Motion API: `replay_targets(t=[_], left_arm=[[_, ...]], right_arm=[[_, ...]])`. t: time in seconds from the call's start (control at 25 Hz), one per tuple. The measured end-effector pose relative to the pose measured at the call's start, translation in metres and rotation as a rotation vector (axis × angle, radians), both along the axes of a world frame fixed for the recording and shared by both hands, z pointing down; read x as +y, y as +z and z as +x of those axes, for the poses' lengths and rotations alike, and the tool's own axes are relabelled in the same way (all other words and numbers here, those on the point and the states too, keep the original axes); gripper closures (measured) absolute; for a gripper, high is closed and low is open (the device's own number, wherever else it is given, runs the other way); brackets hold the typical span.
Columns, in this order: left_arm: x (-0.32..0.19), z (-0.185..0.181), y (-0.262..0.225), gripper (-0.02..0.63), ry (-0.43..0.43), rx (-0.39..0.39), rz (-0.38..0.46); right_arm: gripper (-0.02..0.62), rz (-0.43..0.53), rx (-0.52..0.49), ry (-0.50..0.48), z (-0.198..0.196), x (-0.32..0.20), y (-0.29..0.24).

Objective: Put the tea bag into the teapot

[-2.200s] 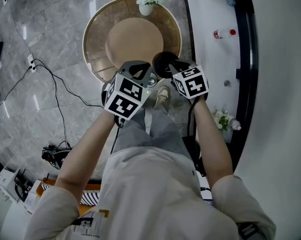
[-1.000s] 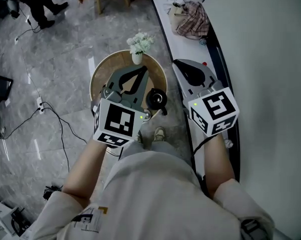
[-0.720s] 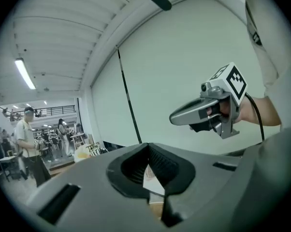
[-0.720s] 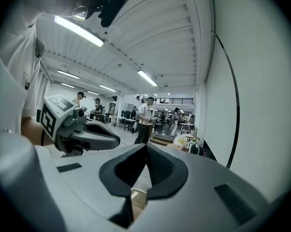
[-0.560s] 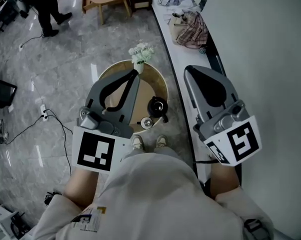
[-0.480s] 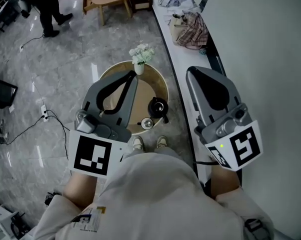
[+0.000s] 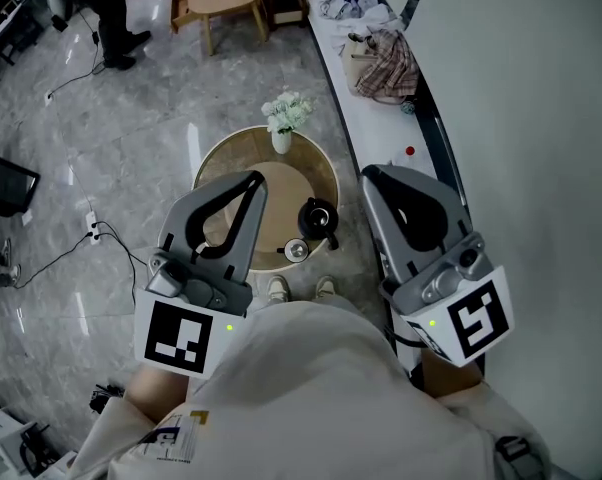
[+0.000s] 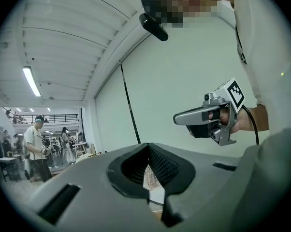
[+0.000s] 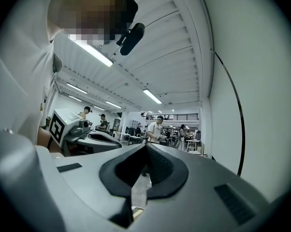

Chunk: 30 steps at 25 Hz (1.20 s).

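Note:
In the head view a black teapot [image 7: 318, 216] stands on the near right part of a round wooden table [image 7: 231, 168], far below my hands. A small shiny round object [image 7: 296, 251] lies just in front of it. I see no tea bag in any view. My left gripper [image 7: 253, 179] and right gripper [image 7: 372, 174] are held high near my chest, well above the table, pointing forward. In the left gripper view the left gripper [image 8: 148, 146] has its jaws together with nothing between them. The right gripper [image 9: 146, 146] looks the same in its own view.
A vase of white flowers [image 7: 285, 118] stands at the table's far edge. A white bench [image 7: 366, 98] along the right wall carries clothes [image 7: 383, 56] and a red-capped bottle [image 7: 409, 151]. Cables [image 7: 106, 238] cross the marble floor at left. A person [image 7: 106, 3] stands at the far left.
Both grippers have risen from just above the teapot to chest height, and the view has lifted to take in more of the room. Over the last half second they barely shift.

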<state>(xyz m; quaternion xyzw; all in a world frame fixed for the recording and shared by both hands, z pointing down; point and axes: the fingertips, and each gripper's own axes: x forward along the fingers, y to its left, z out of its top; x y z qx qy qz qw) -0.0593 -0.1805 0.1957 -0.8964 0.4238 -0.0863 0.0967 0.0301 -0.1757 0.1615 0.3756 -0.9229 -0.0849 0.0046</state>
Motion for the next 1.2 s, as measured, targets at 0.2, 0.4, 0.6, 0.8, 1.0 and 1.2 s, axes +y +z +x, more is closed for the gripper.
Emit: replay_targets(t=[0.2,0.4,0.6,0.8,1.0,1.2], left_arm=[[0.000,0.001,0.009,0.598,-0.002,-0.024,-0.018],[0.009,-0.002,0.011,0.598,-0.001,-0.025,-0.024],[0.011,-0.005,0.012,0.598,-0.029,-0.021,-0.021],[0.013,-0.006,0.011,0.598,-0.034,-0.023,-0.015],[0.011,-0.005,0.014,0.598,-0.039,-0.054,-0.017],[0.009,-0.007,0.013,0.598,-0.050,-0.029,-0.030]], right_arm=[[0.589,-0.073,0.011,-0.007,-0.004,0.001,0.018],[0.588,-0.085,0.033,-0.001,-0.010,0.008,0.023],[0.588,-0.101,0.029,-0.007,-0.010,0.010,0.028],[0.589,-0.091,0.041,-0.016,-0.012,0.013,0.027],[0.589,-0.091,0.041,-0.019,-0.012,0.012,0.028],[0.589,-0.076,0.053,-0.024,-0.013,0.012,0.028]])
